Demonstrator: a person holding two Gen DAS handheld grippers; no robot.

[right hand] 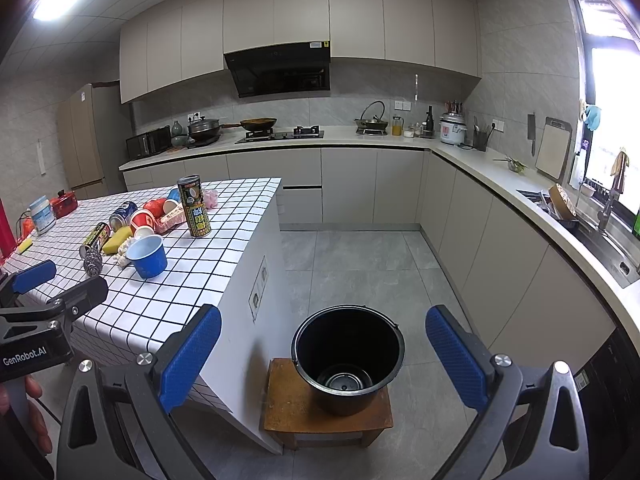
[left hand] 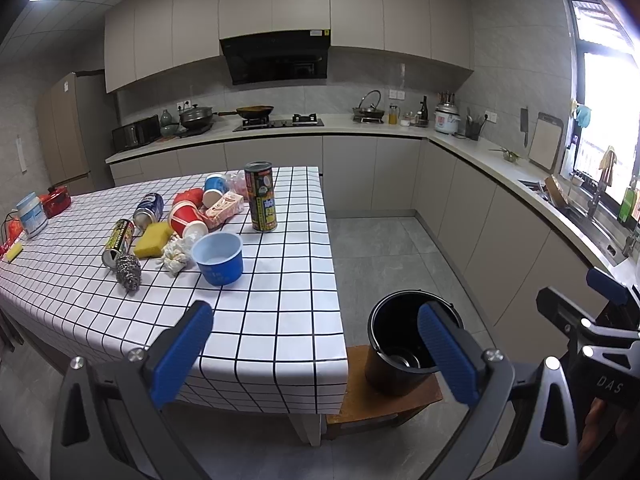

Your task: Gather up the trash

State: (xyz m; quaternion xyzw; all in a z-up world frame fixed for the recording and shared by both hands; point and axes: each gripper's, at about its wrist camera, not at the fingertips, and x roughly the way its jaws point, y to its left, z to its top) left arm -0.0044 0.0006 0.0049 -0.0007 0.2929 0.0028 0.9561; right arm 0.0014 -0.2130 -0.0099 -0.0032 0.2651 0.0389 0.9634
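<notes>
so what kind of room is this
A home kitchen: a gas hob under a range hood, a rice cooker on the counter, and a sink by the window.

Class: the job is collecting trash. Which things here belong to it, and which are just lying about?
Job:
upright can
blue cup
crumpled tissue
black bucket

Lying about:
wok
rice cooker
cutting board

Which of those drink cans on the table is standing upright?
The tall black can with yellow lettering, at the pile's right edge. The blue can and the other black can lie on their sides.
</notes>
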